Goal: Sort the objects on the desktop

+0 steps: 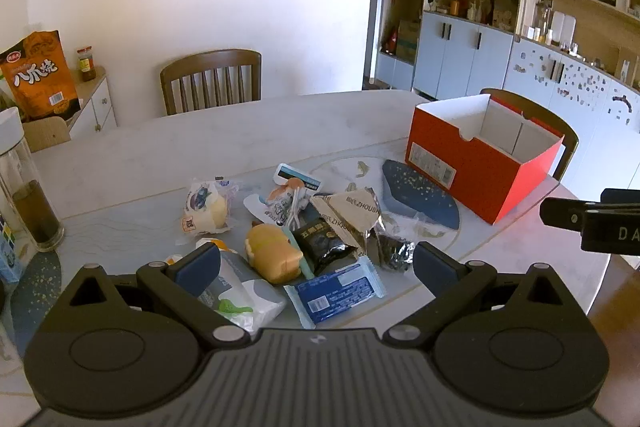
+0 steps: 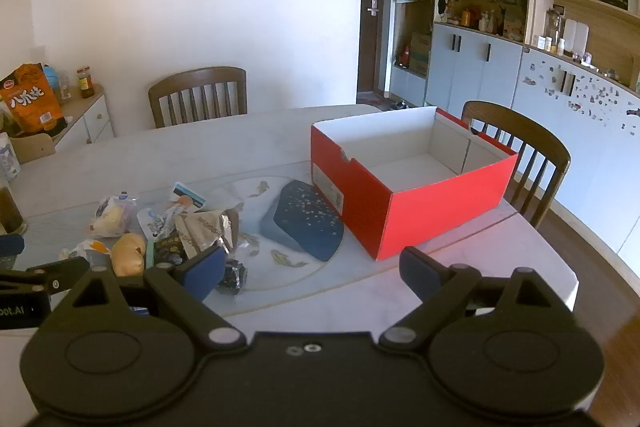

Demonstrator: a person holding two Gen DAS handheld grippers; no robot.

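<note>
The white marble table [image 1: 248, 139] carries everything. On its right part stands the red cardboard box [image 2: 408, 211], open on top, white inside, with a divider wall near its far end; its long axis runs from the near left to the far right. Just beside its left wall lies a dark blue speckled mat [image 2: 306, 225], partly under the box.

Left of the mat is the pile of snacks. A blue wrapped bar [image 1: 340, 291] lies nearest, its long side going up toward the right. Next to it are a yellow bread roll [image 1: 274, 255], a black packet [image 1: 324, 239] and a torn brown wrapper [image 1: 354, 217].

The left gripper [image 1: 316, 265] hovers over the pile with its fingers wide apart, holding nothing. The right gripper [image 2: 312, 269] is also spread open and empty, near the box.
</note>
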